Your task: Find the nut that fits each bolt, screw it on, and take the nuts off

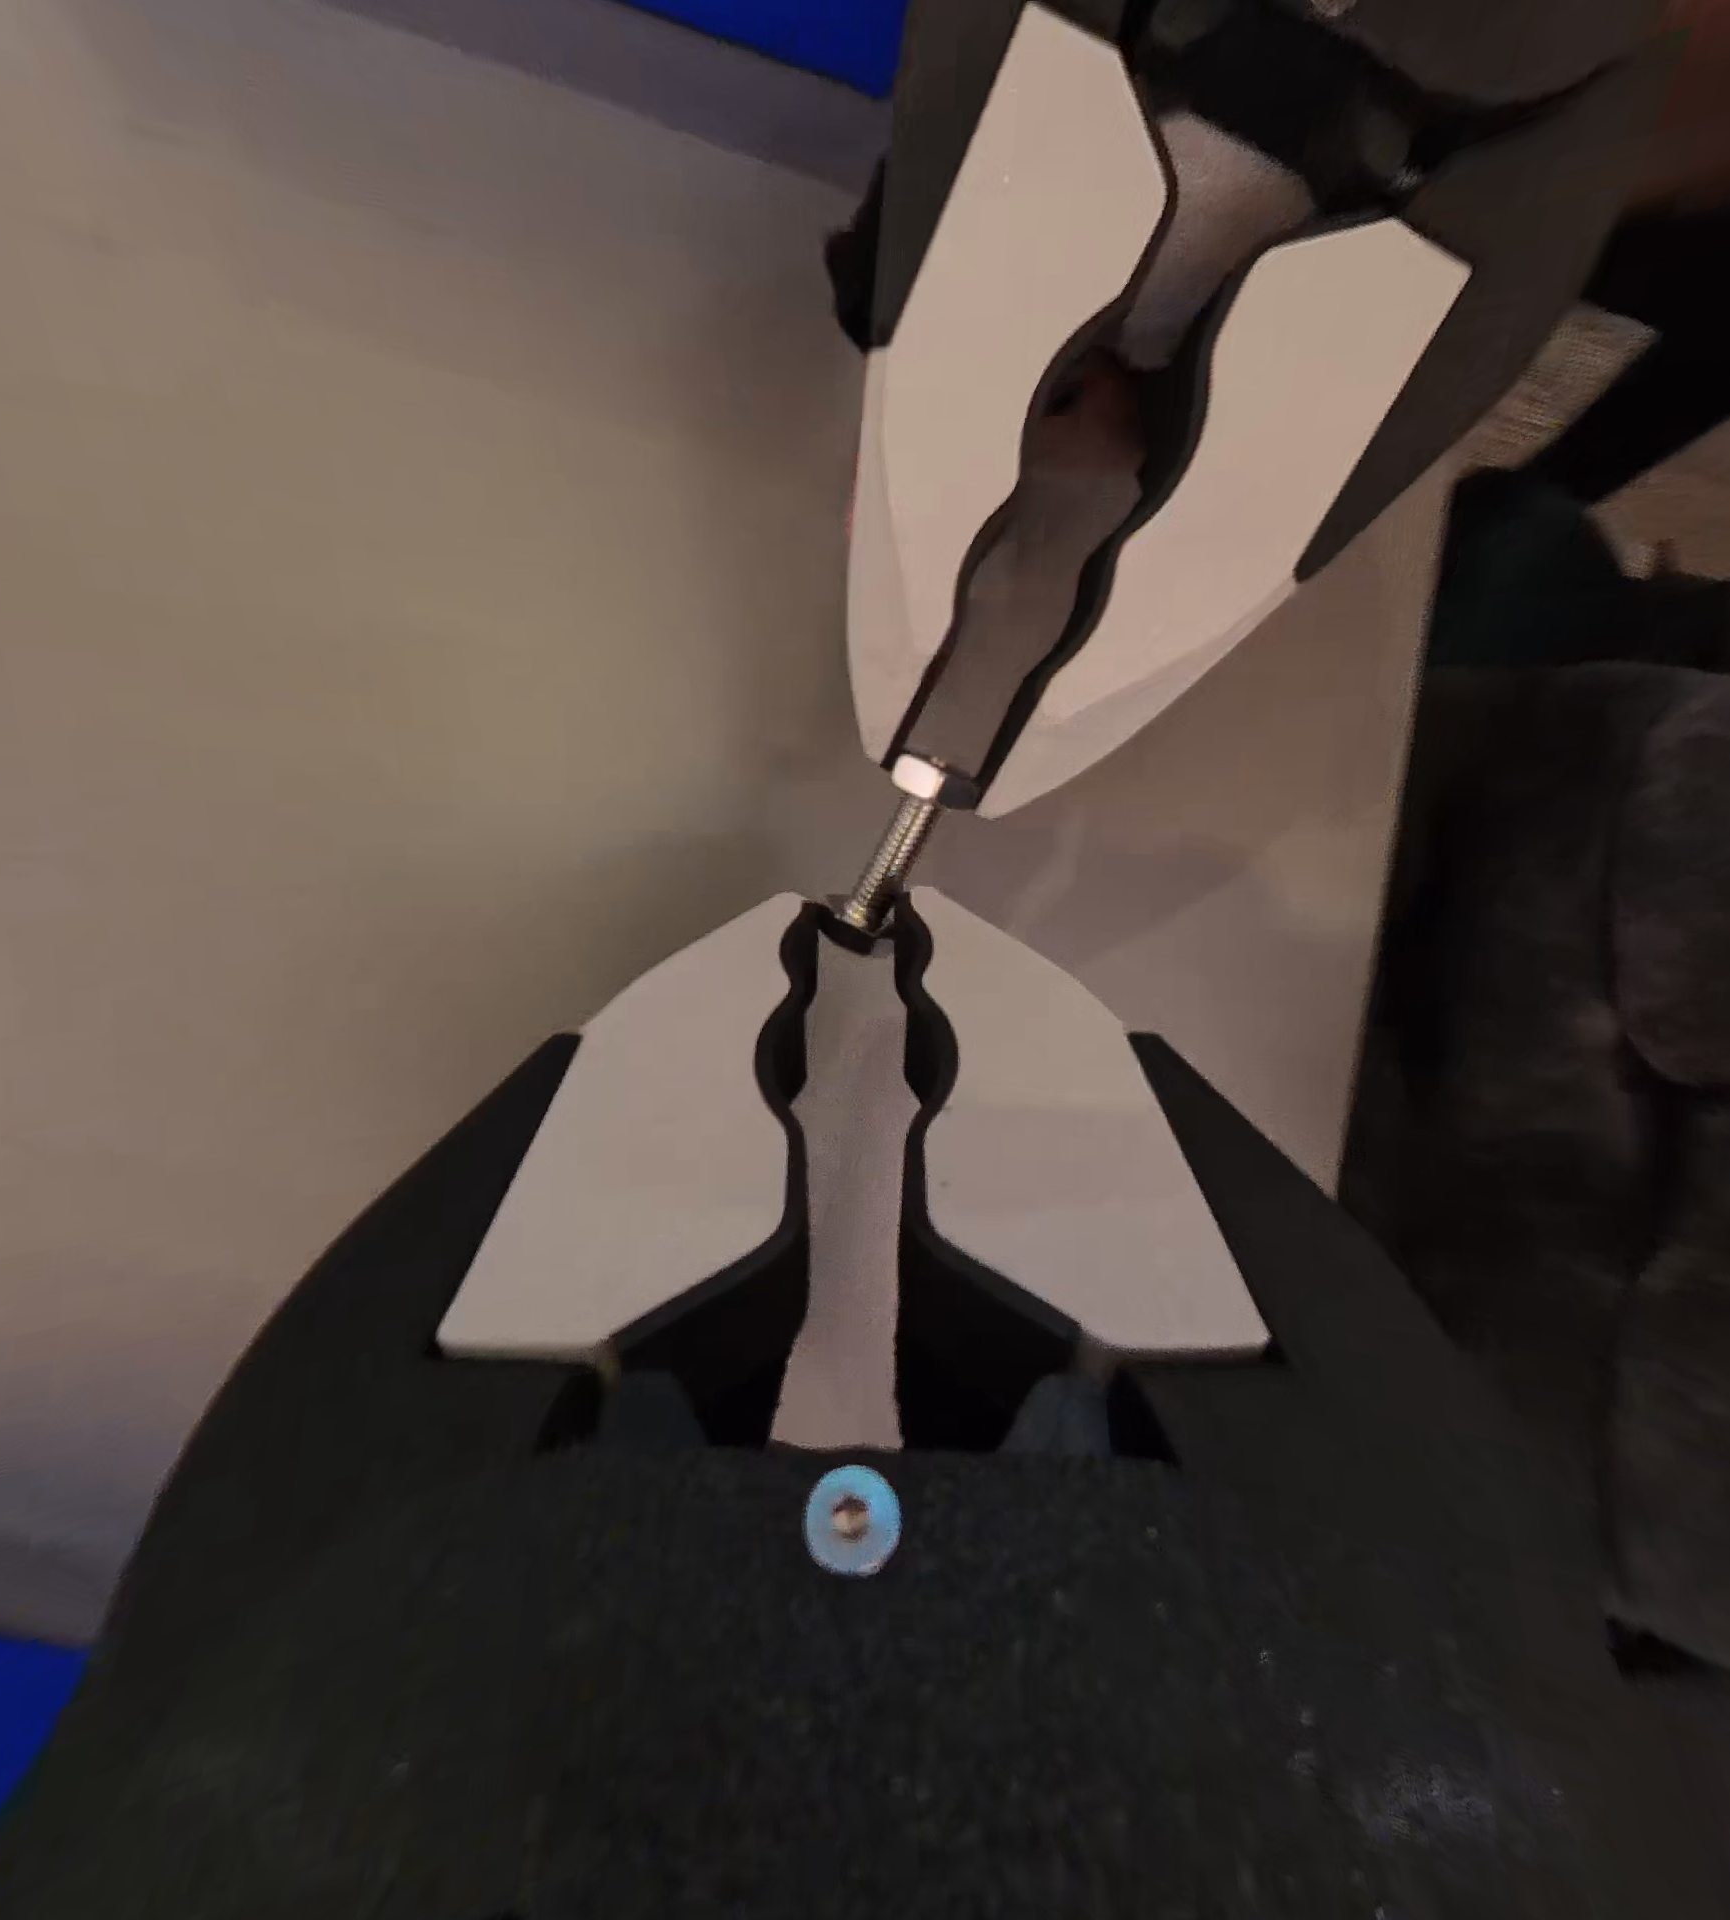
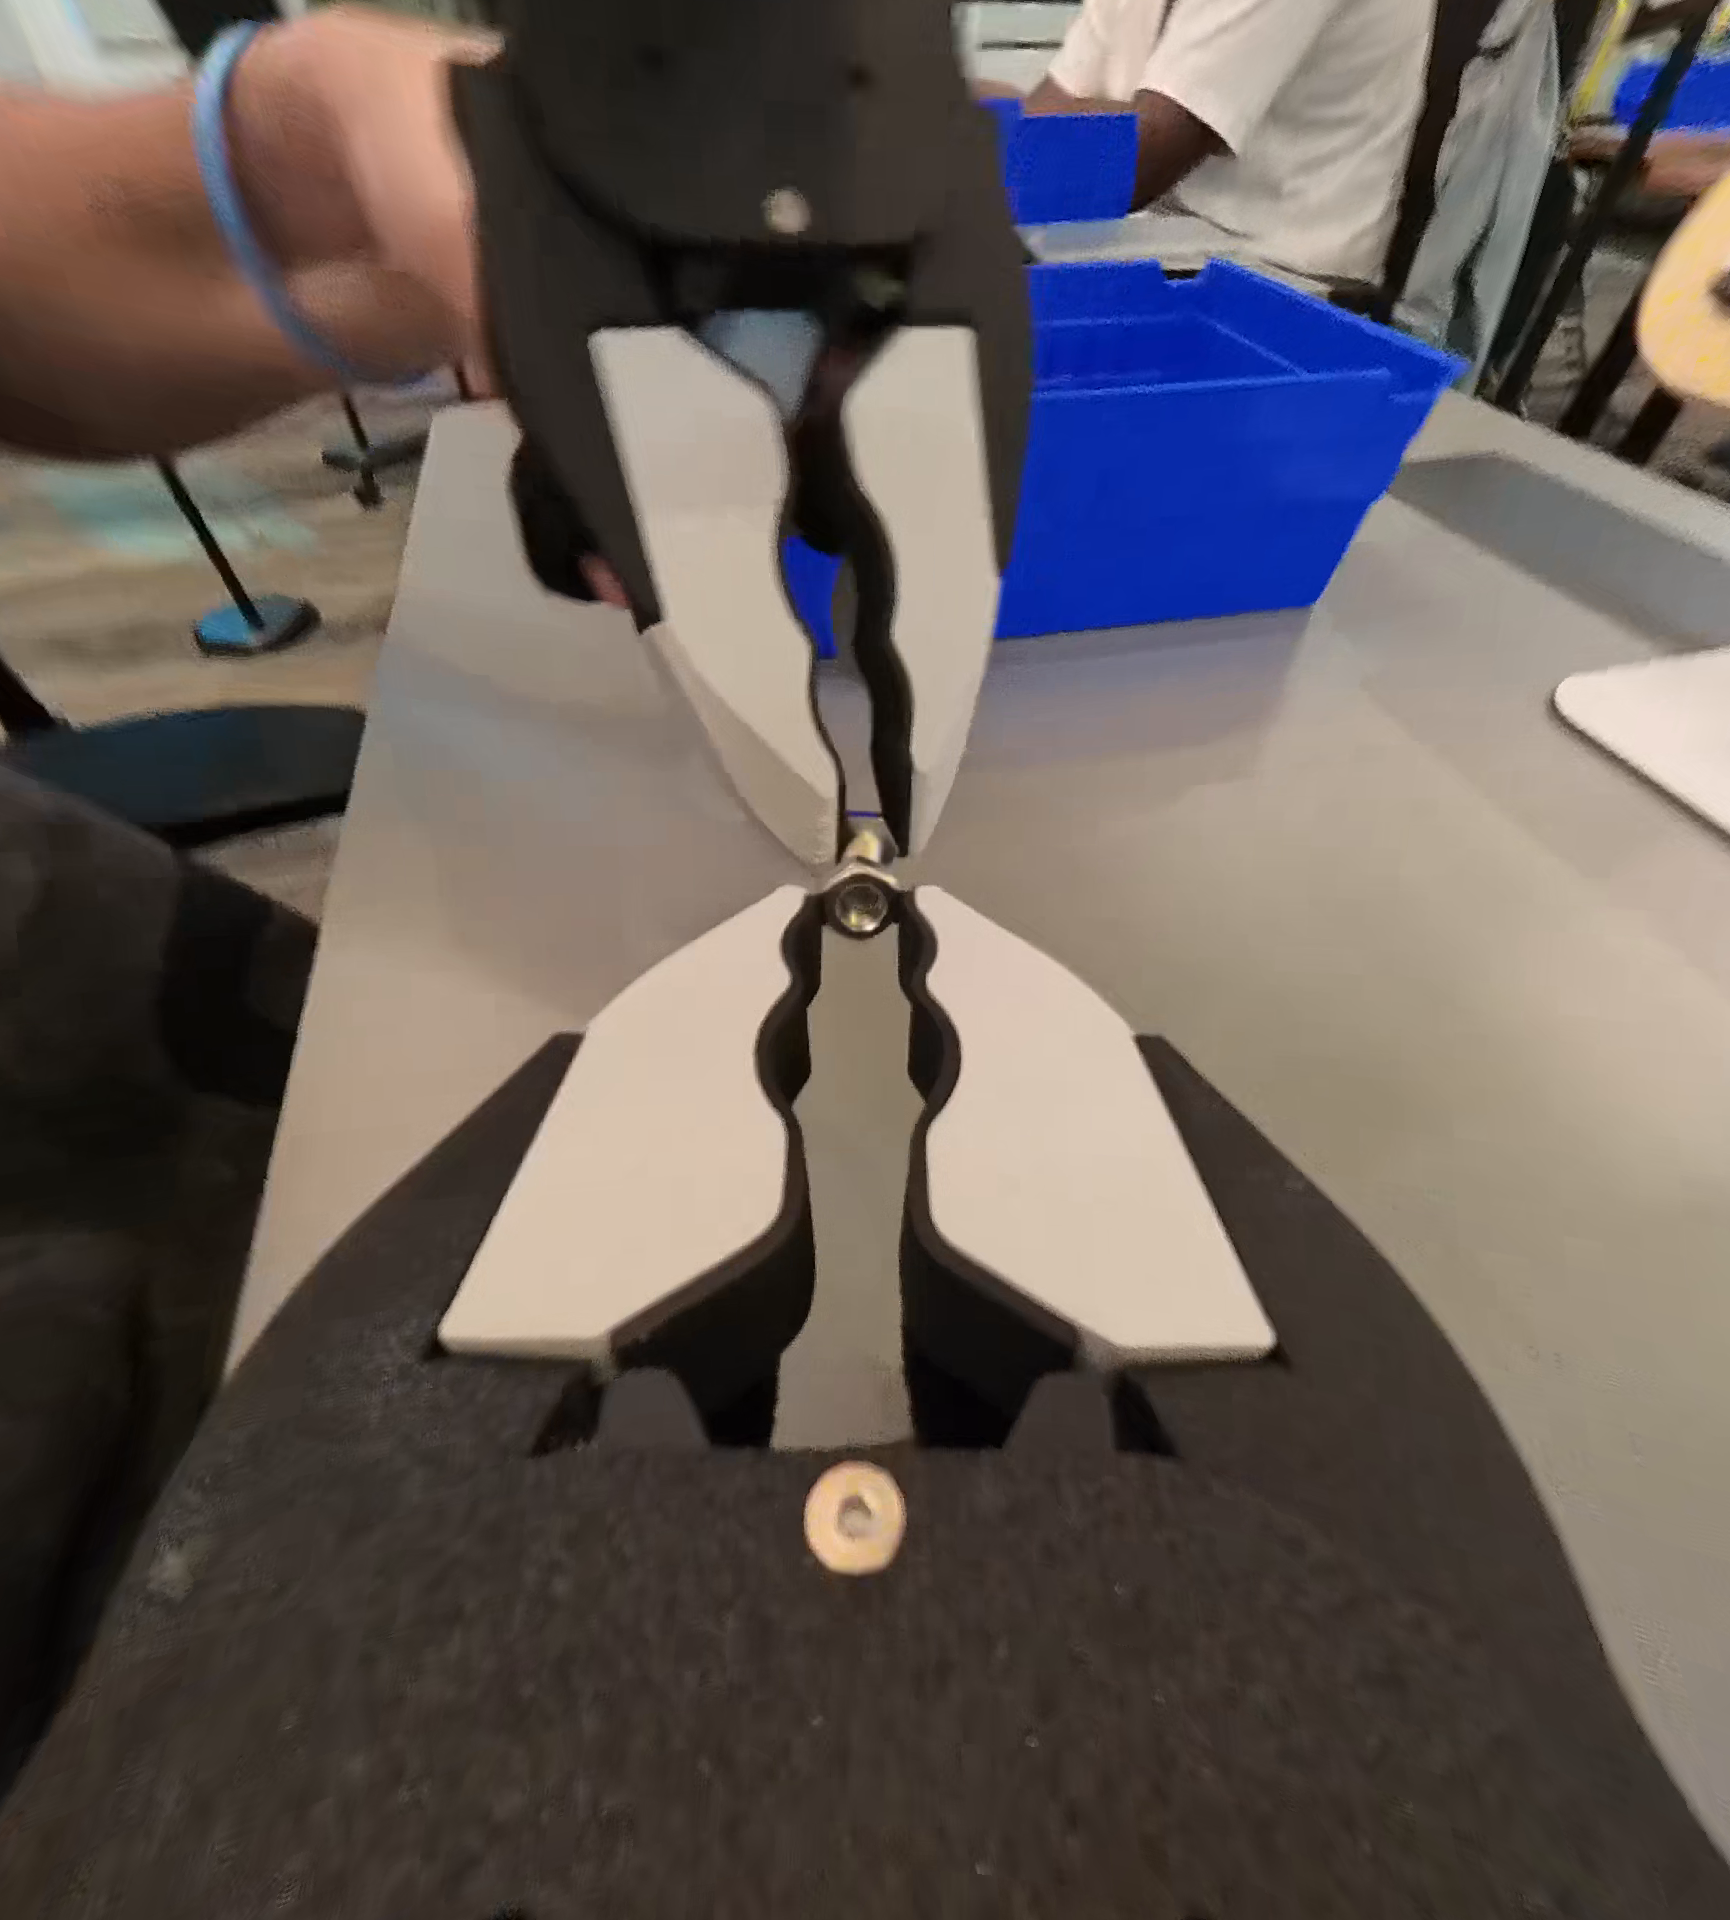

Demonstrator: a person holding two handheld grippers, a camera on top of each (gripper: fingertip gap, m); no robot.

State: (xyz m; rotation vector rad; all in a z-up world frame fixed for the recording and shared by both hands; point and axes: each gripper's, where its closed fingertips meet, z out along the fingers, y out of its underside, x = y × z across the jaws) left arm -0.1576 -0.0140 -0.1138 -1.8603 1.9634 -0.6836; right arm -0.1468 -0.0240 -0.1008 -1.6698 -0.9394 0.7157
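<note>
Both cams are sitting right behind their own fingers, looking along them from very close. The left one is looking across the table [image 1: 321, 520] toward dark fabric, the right one down the table toward a blue bin [image 2: 1204, 468]. They're facing each other, both seeing the bolt [image 1: 897, 847] between the tips.

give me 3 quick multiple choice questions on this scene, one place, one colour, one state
1. Where is the bolt? A on the floor; B between the two gripper tips; C in a drawer
2. Bin colour? A red; B blue; C green
3. The left gripper is: A wide open; B shut on one end of the bolt; C out of view

B: it spans from the left gripper to the right gripper. B: its walls are blue. B: its tips pinch the thread's end.
</note>
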